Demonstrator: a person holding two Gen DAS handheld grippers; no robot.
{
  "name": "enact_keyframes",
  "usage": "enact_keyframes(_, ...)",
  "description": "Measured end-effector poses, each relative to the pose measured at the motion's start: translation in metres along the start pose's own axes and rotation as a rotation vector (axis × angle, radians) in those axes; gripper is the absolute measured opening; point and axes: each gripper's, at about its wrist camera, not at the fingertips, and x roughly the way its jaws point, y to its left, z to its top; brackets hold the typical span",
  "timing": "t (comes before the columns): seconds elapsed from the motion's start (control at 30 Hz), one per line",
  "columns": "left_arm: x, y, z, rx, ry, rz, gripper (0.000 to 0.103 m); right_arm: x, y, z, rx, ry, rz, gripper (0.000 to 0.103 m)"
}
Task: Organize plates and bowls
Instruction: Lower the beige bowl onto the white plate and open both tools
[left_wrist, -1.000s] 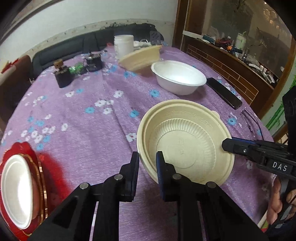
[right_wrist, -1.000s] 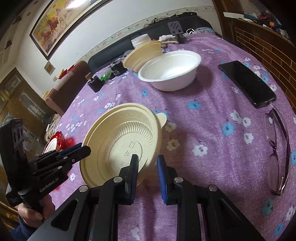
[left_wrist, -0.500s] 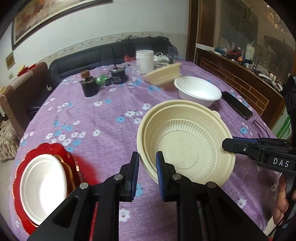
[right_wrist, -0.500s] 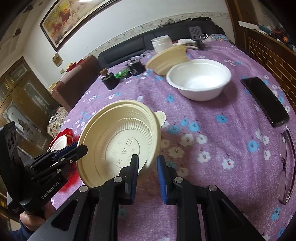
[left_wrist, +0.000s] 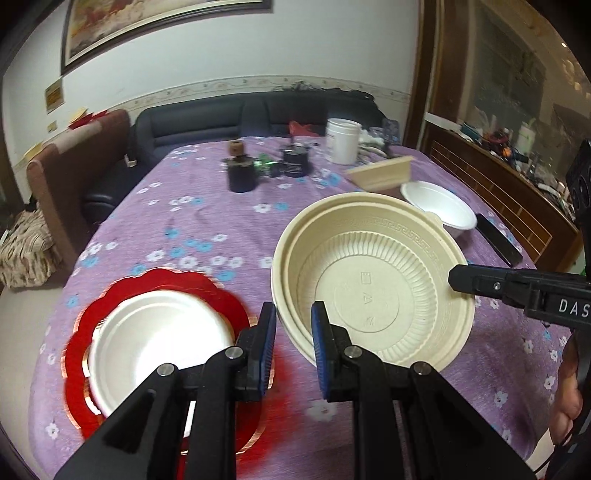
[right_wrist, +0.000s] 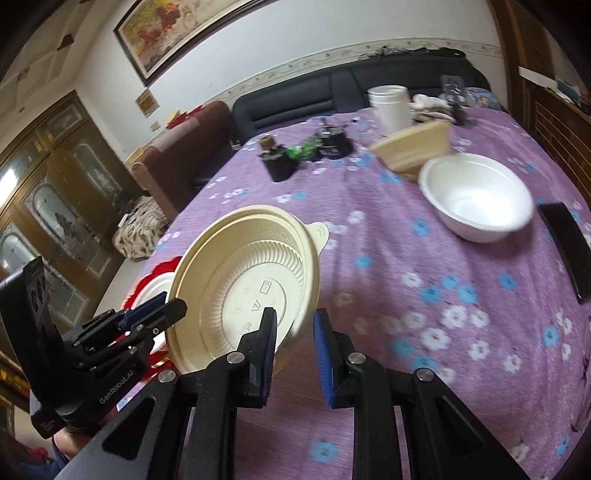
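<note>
A beige ribbed bowl (left_wrist: 373, 295), which looks like two nested, hangs tilted above the purple flowered tablecloth (left_wrist: 184, 229). My left gripper (left_wrist: 293, 332) is shut on its near-left rim. My right gripper (right_wrist: 294, 339) is shut on the opposite rim of the same bowl (right_wrist: 251, 288). Each gripper shows in the other's view: the right gripper (left_wrist: 458, 280) and the left gripper (right_wrist: 177, 308). Just left of the bowl lies a red scalloped plate (left_wrist: 162, 277) with a white plate (left_wrist: 159, 332) on it. The red plate (right_wrist: 162, 269) is mostly hidden in the right wrist view.
A white bowl (right_wrist: 476, 195) and a tilted beige bowl (right_wrist: 413, 147) sit at the far right of the table. A black phone (right_wrist: 569, 240) lies by the right edge. A white jar (left_wrist: 343, 144) and dark jars (left_wrist: 240, 173) stand at the back, before a sofa.
Both grippers have lifted the beige bowl and carried it left, toward the red plate. That plate now lies right beside the bowl; the white bowl and phone have fallen farther back.
</note>
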Motion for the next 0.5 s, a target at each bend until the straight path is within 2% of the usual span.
enact_keyframes(0.27, -0.033, 0.065, -0.007, -0.104, -0.044, 0.084, 0.019, 0.030, 0.065, 0.016, -0.084, 0.029, 0.081, 0.023)
enact_keyframes(0.5, -0.046, 0.116, -0.024, -0.194, -0.032, 0.161, 0.019, 0.077, 0.109, 0.014, -0.111, 0.128, 0.164, 0.023)
